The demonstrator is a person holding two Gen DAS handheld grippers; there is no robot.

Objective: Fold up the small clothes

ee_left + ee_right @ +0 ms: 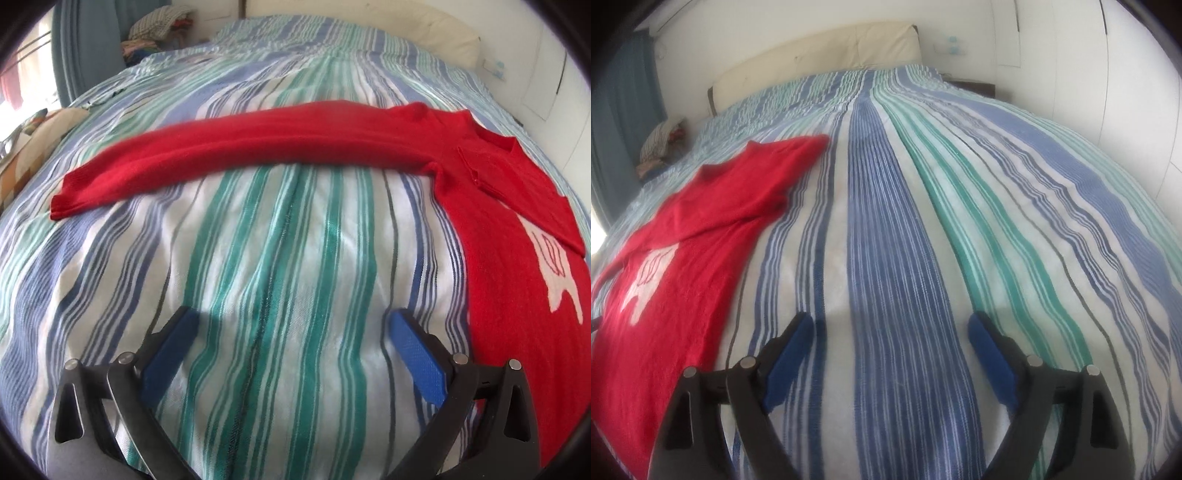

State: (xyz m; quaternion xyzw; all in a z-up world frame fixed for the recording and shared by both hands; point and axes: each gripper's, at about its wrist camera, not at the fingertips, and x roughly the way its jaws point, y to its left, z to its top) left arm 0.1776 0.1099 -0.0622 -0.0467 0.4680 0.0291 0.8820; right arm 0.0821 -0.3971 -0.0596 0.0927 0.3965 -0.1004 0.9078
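Fingers (pixel 186 332) spread, red sweater (pixel 517 221) lying right

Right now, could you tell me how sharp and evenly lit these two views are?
Left wrist: red sweater slightly soft, window glare far left, fisheye bulges the striped bedspread. Right wrist: stripes smeared, wall washed out at right; gripper shadows under both.

Left tongs (pixel 291 325) gape, angled downward; right tongs (pixel 888 328) likewise.
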